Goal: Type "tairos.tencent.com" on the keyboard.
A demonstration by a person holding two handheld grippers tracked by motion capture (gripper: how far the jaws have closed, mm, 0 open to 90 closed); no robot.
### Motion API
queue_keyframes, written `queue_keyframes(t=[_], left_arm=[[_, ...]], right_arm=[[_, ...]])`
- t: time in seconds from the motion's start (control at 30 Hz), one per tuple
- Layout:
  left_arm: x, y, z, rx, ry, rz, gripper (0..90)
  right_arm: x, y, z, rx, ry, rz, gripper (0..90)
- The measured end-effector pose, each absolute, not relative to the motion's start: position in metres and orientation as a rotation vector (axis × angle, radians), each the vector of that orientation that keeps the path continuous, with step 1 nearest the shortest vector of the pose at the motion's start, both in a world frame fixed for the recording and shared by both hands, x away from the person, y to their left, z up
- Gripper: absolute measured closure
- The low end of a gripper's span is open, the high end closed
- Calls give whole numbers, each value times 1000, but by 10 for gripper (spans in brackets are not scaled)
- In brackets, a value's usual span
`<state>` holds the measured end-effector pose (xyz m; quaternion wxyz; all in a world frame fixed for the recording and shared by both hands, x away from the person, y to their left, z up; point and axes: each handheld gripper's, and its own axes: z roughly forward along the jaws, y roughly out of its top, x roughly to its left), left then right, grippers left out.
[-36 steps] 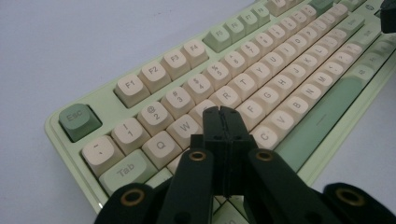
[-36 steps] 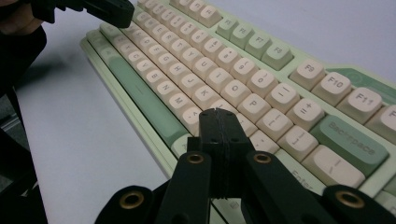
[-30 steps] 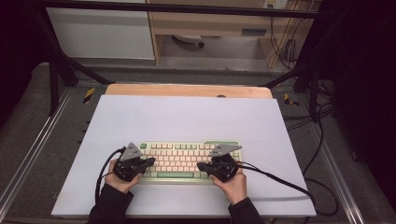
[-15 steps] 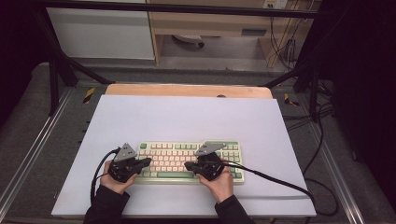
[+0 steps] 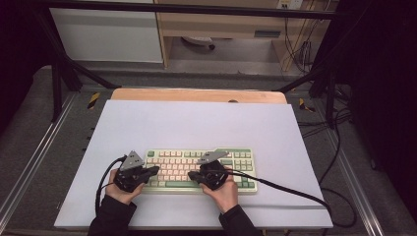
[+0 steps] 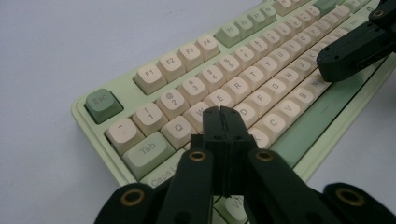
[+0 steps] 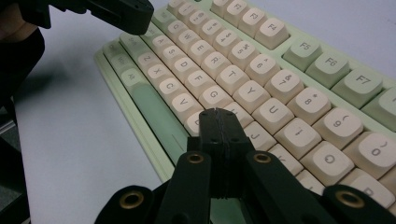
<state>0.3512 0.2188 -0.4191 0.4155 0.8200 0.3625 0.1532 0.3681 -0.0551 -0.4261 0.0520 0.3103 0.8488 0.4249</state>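
Keyboard (image 5: 199, 169) sits at the near edge of the surface (image 5: 196, 123). Left gripper (image 6: 221, 112) and right gripper (image 7: 218, 113) hover over its letter keys, jaws closed on nothing. Typing looks barely begun; no key visibly pressed.

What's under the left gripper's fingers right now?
The left gripper, fingers shut, sits over the keyboard between W and the keys right of it. Q, Tab and Caps Lock show beside it; the key beneath its tip is covered, so contact is unclear.
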Motion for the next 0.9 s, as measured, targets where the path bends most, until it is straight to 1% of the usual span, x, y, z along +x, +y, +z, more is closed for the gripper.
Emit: queue_keyframes(t=[0.57,0.9], left_arm=[[351,217,-420,2067,907,383,900],[350,217,-419,2067,902,381,900]], right_arm=[[368,-53,-434,929,2594,1268,900],[365,-58,-424,914,2589,1258,900]])
